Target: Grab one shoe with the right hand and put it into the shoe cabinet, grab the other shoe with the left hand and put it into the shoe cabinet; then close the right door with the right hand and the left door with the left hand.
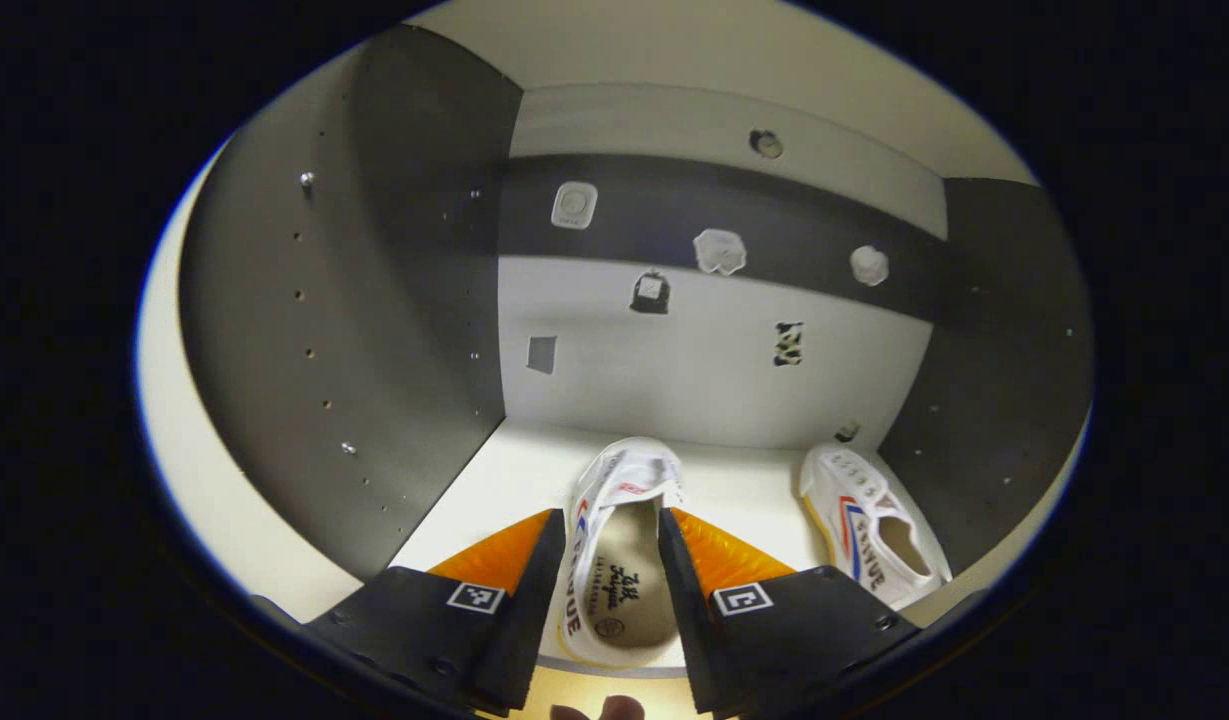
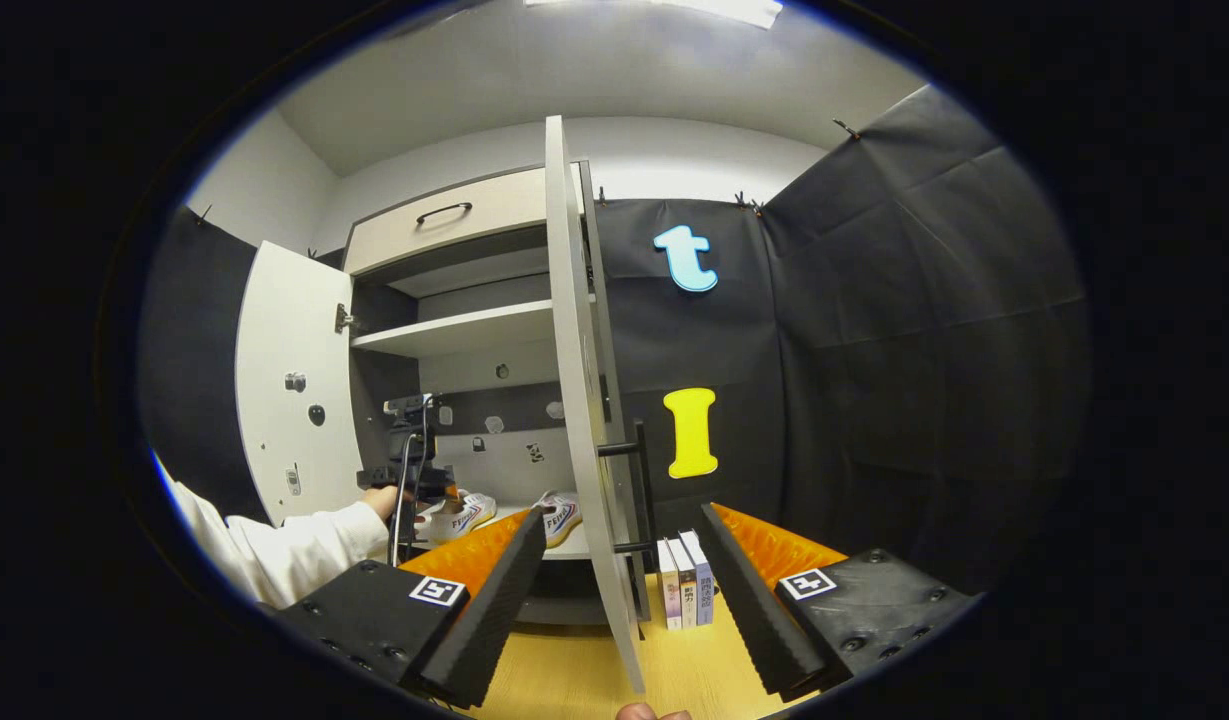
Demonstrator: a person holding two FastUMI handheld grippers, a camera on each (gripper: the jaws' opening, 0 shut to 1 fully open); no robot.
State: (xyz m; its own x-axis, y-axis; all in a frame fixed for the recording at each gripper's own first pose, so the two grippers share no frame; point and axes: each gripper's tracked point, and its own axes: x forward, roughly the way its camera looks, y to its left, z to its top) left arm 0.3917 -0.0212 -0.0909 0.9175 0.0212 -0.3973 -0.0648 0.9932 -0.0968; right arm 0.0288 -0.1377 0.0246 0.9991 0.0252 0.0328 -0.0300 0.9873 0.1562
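In the left gripper view, my left gripper (image 1: 611,522) reaches into the shoe cabinet with a white canvas shoe (image 1: 622,570) between its fingers. Both fingers press on the shoe's sides, and the shoe rests toe-inward on the pale shelf (image 1: 494,490). The second white shoe (image 1: 874,535) lies on the same shelf at the right, by the dark side wall. In the right gripper view, my right gripper (image 2: 624,525) stands open and holds nothing, outside the cabinet, facing the edge of the open right door (image 2: 572,400). Both shoes (image 2: 559,515) show on the shelf there.
The left door (image 2: 289,390) stands open, and a white sleeve (image 2: 294,545) reaches past it into the cabinet. An upper shelf (image 2: 454,328) and a drawer (image 2: 454,215) sit above. Several books (image 2: 684,580) stand on the wooden floor beside the right door's handle (image 2: 639,480).
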